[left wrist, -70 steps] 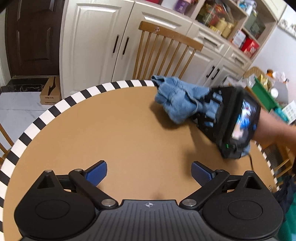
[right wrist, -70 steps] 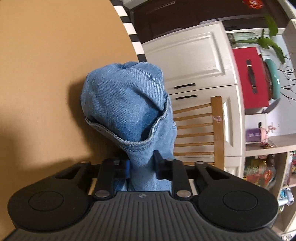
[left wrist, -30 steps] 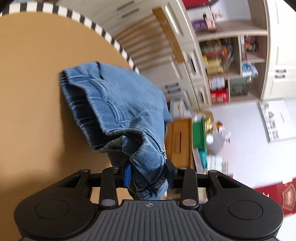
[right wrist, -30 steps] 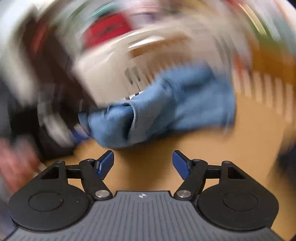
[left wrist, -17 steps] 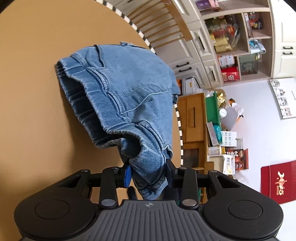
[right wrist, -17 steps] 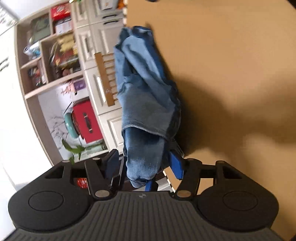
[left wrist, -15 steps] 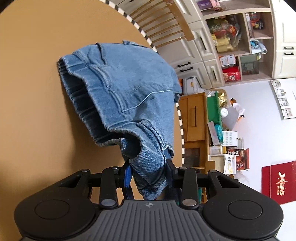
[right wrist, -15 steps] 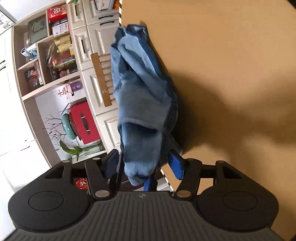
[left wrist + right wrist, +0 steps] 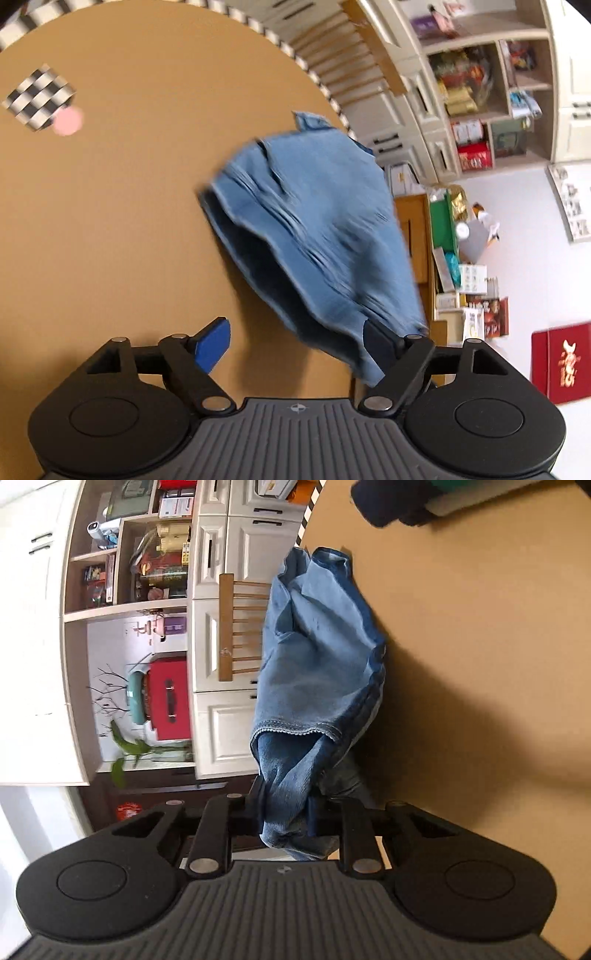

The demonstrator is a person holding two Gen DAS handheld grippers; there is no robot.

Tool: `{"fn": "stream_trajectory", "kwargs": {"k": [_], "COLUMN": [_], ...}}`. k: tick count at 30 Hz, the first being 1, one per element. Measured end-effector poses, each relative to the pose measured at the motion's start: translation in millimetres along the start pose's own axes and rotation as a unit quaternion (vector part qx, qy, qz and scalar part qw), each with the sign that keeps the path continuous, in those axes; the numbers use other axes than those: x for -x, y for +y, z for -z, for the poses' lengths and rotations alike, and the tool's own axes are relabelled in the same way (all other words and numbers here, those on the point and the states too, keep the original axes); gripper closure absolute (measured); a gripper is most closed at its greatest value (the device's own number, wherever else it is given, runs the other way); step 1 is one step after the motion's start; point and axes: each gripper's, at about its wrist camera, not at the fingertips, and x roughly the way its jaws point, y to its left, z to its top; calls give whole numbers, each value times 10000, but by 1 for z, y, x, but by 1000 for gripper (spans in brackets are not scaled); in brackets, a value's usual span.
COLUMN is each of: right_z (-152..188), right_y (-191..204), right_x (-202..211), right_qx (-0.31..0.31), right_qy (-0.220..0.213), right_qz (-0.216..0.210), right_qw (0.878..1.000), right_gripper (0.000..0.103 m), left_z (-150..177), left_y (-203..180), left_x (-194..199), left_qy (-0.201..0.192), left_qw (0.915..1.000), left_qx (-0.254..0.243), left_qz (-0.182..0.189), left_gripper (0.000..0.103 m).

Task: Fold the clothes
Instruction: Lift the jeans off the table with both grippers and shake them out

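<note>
- Two grippers in view, one per wrist camera; their states now differ.
- Left gripper point(image 9: 297, 341): jaws spread wide, blue pad of one finger point(image 9: 213, 345) bare over the table. Half a second ago these jaws were clamped on a bunched fold of denim; that grip is released.
- The denim's lower edge still drapes against the other left finger point(image 9: 380, 349); whether it merely rests there or is caught cannot be told. Cloth is motion-blurred in this view.
- Right gripper point(image 9: 284, 818): jaws closed tight on a twisted bunch of the denim shorts point(image 9: 317, 657). Half a second ago these jaws were only partly closed around the cloth; the gap has since gone.
- Denim shorts point(image 9: 314, 229): held up from the right gripper, hanging bunched along the table's striped edge, partly over the tabletop and partly beyond it. A stitched hem shows just above the right jaws.
- Round table point(image 9: 110, 221): tan top with a black-and-white striped rim point(image 9: 295, 55). A checkered marker point(image 9: 38, 98) with a pink dot lies well apart from the shorts.
- Beyond the table: wooden chair point(image 9: 236, 627), white cabinets point(image 9: 225, 723), open shelves with packaged goods point(image 9: 472, 92), red case point(image 9: 170, 698) beside a green plant point(image 9: 129, 753).
</note>
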Motion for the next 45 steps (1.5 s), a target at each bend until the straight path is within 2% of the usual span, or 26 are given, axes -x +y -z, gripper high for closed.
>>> {"fn": "stream_trajectory", "kwargs": {"k": [5,8,10,13,17,19,22,25,28,31,33,34,36,38,39,41,45], "right_z": [-8,-7,-5,-7,-17,-20,-21,-20,-17,-10,-6,-5,-9,-14,-18,-23,-29], "right_y": [16,23,24,36,47,50,51,56,62,67,70,71,70,67,63,51,12], "right_x": [17,19,26,33,45,44,38,34,31,31,34,37,45,55,60,70,82], "right_qx": [-293,-300,-437,-381,-370,-369,-455,-467,-418,-344,-237,-178,-19,148,209,291,285], "right_qy": [102,117,156,171,28,3,25,101,192,326,421,433,359,264,179,60,-137], "right_qz": [-214,-221,-314,-458,-625,-694,-804,-893,-915,-933,-890,-852,-700,-518,-404,-171,353], "right_qw": [9993,9992,9984,9981,9974,9969,9957,9949,9947,9945,9949,9953,9969,9982,9988,9994,9989], "right_gripper": [82,82,82,82,82,82,82,82,82,82,82,82,82,82,82,81,79], "left_z": [-7,-9,-11,-21,-26,-22,-14,-10,-9,-15,-19,-20,-22,-25,-29,-35,-51], "left_y": [29,42,44,44,44,41,39,48,48,46,47,48,51,52,50,49,38], "left_x": [-19,-44,-58,-71,-87,-93,-97,-106,-116,-128,-134,-136,-137,-133,-128,-112,-92], "left_qy": [-142,-146,-272,-434,-137,118,57,111,-38,-148,-239,-268,-319,-338,-363,-501,-706], "left_qw": [9980,9894,9848,9836,9818,9859,9909,9816,9746,9597,9504,9467,9428,9501,9593,9732,9835], "left_qx": [475,1153,1398,1370,1541,1361,1100,1653,1907,2367,2665,2787,2903,2669,2415,1940,1417], "left_qz": [394,876,995,1086,1100,969,777,953,1172,1509,1587,1591,1605,1582,1420,1130,870], "left_gripper": [23,22,21,17,15,15,14,10,10,9,9,11,28,81,86,88,89]}}
